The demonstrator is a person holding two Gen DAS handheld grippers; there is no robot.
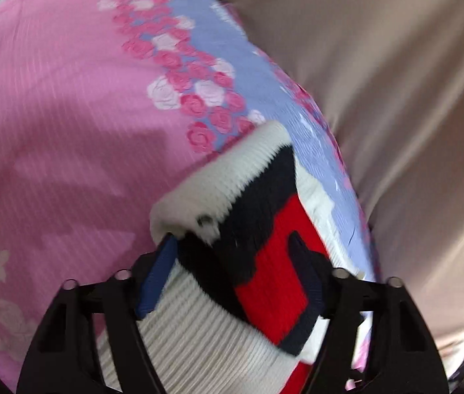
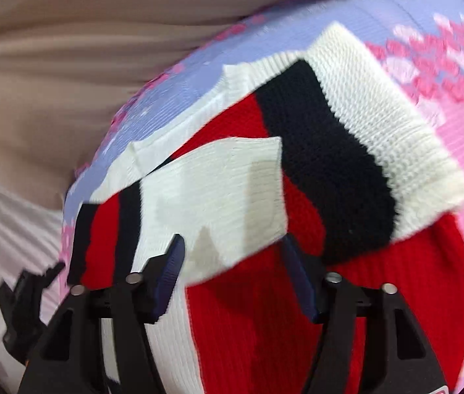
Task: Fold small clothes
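A small knitted sweater in white, navy and red (image 1: 251,236) lies partly folded on a pink and lilac floral sheet (image 1: 68,98). My left gripper (image 1: 232,246) has its jaws apart with sweater fabric between the blue pads (image 1: 156,282); whether it grips is unclear. In the right wrist view the sweater (image 2: 330,170) is folded over itself, with a white ribbed cuff or hem on top. My right gripper (image 2: 232,256) is open, its pads (image 2: 169,275) on either side of a white sleeve end that hangs in front.
The floral sheet (image 2: 445,131) covers a bed whose edge curves past beige cloth or curtain (image 1: 396,65), also in the right wrist view (image 2: 51,65). The other black gripper (image 2: 25,308) shows at the lower left of the right wrist view.
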